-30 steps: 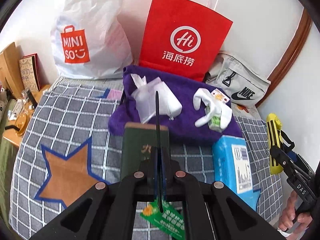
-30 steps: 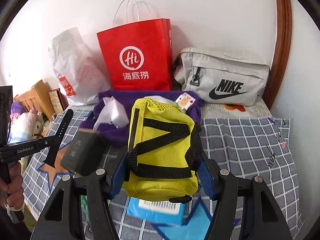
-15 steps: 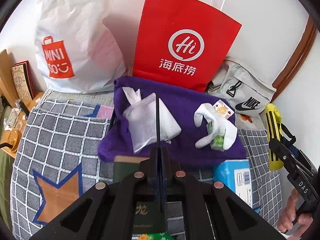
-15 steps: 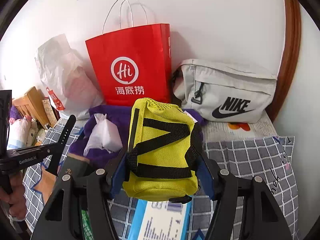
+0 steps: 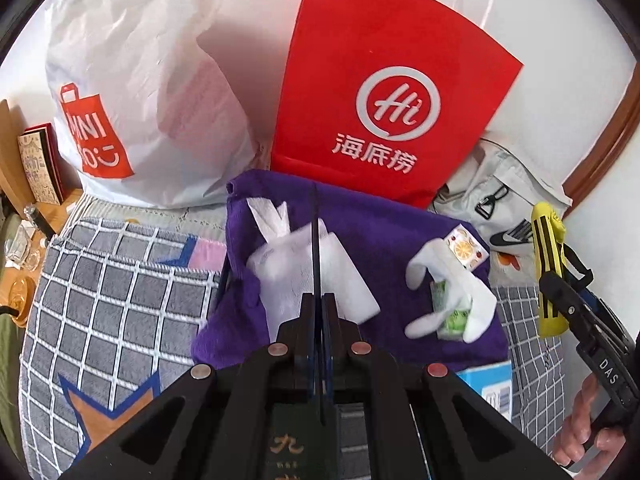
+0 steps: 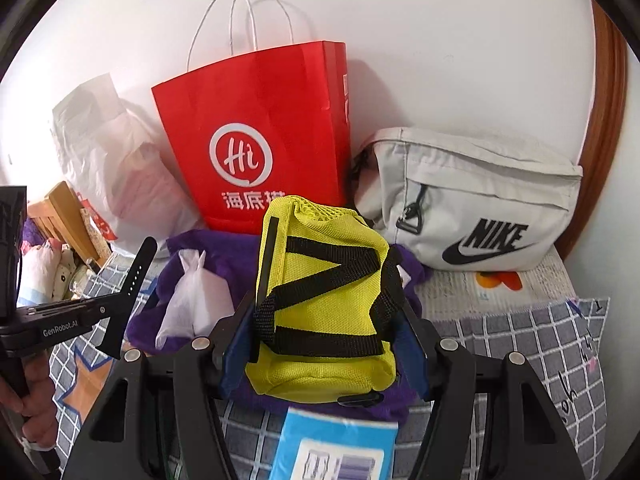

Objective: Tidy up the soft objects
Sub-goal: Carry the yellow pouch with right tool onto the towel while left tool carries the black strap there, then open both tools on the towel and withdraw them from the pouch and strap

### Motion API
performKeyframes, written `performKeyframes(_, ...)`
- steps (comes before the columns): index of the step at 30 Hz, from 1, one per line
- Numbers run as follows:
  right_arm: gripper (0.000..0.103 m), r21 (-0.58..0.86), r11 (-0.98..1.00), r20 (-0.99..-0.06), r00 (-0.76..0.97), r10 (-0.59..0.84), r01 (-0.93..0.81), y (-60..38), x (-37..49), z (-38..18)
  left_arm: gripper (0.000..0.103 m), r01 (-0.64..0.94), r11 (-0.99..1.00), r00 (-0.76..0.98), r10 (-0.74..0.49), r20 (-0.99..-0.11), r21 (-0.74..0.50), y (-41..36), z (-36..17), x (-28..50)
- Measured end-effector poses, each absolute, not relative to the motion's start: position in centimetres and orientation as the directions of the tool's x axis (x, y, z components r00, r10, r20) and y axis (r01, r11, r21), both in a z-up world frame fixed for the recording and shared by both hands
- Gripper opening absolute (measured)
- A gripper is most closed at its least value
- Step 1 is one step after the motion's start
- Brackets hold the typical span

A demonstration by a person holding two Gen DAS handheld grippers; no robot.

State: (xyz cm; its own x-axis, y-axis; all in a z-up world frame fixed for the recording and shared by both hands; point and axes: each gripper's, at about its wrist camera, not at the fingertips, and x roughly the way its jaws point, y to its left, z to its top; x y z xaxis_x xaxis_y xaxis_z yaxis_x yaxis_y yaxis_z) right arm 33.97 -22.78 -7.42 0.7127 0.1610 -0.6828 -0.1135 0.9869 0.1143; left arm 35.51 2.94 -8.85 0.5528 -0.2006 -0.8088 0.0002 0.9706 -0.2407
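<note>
Both claws now nearer purple towel.

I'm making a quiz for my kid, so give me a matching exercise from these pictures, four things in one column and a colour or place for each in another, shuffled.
Things:
1. paper bag
2. Nike bag
3. pouch
4. towel

Descriptions:
A. yellow with black straps, clamped in the right gripper
B. purple, lying under small white bags
C. red, standing against the wall
D. light grey, to the right of the red one

Pairs: 1-C, 2-D, 3-A, 4-B
</note>
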Motion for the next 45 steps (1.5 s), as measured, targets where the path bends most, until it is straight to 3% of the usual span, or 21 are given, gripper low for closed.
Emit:
performKeyframes(27, 0.065, 0.128, 0.983, -0.826, 0.535, 0.180, -0.132, -22.4, 41.3, -16.4, 0.004, -0.035, 0.962, 0.413, -0.232, -0.881, -0.270, 2.6, -16.9, 41.9)
performKeyframes(42, 0.078, 0.129, 0.970, -0.824, 0.522, 0.221, -0.207, -20.3, 40.9, -16.0, 0.005, -0.039, 0.955, 0.423, -0.250, -0.871, -0.293, 3.4, -15.9, 41.5)
performKeyframes(45, 0.082, 0.115, 0.971, -0.814, 0.540, 0.213, -0.210, -20.1, 40.5, -15.4, 0.023, -0.046, 0.955, 0.411, -0.250, -0.877, -0.294, 3.4, -15.8, 41.4)
